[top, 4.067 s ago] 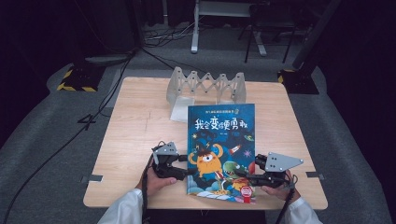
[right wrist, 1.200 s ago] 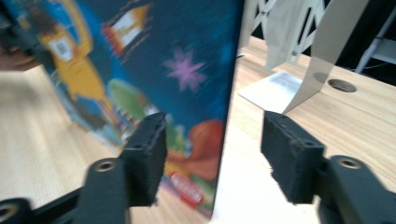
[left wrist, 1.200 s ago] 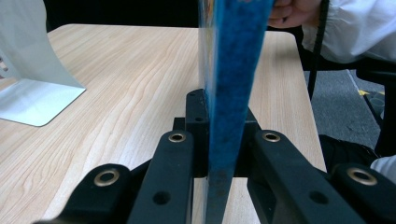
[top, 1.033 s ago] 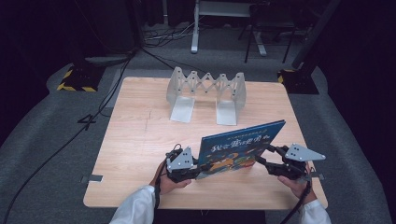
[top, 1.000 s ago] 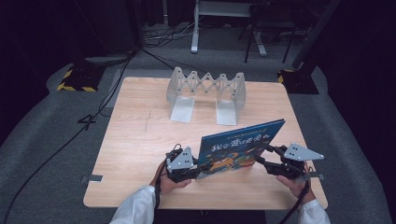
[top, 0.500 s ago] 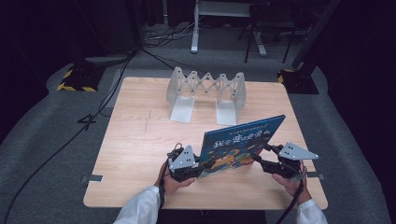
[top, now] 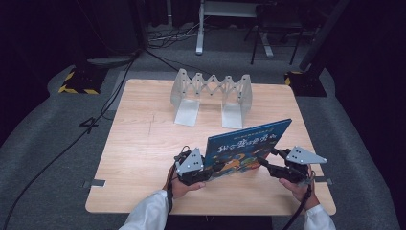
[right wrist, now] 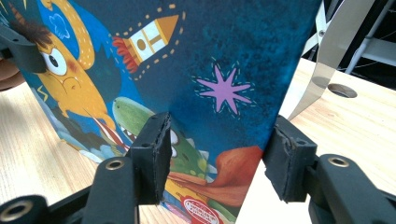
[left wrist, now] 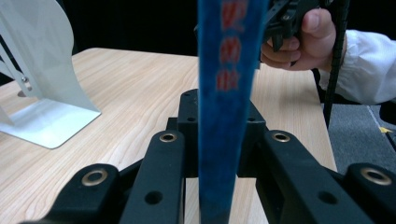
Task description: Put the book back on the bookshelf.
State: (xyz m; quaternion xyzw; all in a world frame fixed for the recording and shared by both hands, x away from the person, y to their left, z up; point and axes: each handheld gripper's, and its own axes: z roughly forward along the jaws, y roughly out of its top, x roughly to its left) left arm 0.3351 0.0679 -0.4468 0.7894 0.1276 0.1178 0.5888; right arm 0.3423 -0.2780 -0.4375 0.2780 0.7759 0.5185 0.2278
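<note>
book [top: 246,148]: stands tilted on edge above the table's [top: 143,143] near side, between both grippers | left gripper [top: 207,168]: jaws narrow, clamped on book's left edge, just easing open | right gripper [top: 266,160]: jaws half open, one pad either side of book's right edge, grip unclear | rack [top: 212,93]: well behind
</note>
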